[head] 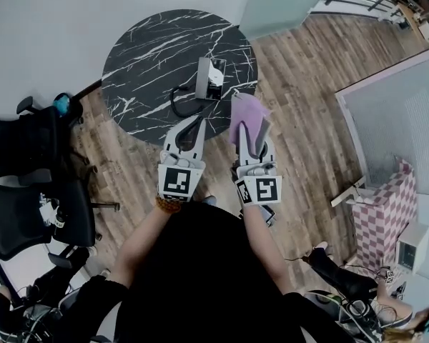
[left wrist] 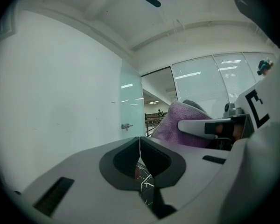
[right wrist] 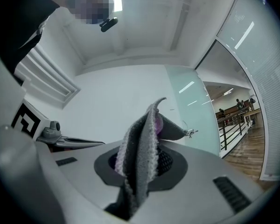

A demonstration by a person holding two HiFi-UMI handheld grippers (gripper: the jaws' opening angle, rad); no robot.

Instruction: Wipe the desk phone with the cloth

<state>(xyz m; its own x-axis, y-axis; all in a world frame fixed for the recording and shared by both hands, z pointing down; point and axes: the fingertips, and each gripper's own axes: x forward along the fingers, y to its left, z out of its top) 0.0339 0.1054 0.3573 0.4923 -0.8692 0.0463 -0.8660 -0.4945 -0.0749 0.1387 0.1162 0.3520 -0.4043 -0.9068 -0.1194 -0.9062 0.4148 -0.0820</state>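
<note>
In the head view the grey desk phone (head: 209,78) lies on the round black marble table (head: 146,63), its dark cord (head: 180,100) curling toward me. My right gripper (head: 252,133) is shut on a purple cloth (head: 245,113), raised over the table's near edge just right of the phone. In the right gripper view the cloth (right wrist: 141,148) stands pinched between the jaws. My left gripper (head: 196,125) hovers beside it, jaws shut with nothing in them. In the left gripper view the left gripper (left wrist: 140,146) shows its pads touching, with the cloth (left wrist: 184,120) to its right.
Black office chairs (head: 28,184) crowd the left, one with a teal object (head: 61,104). A pink checked box (head: 386,213) and a glass partition (head: 397,131) stand at the right. Wooden floor (head: 300,120) surrounds the table.
</note>
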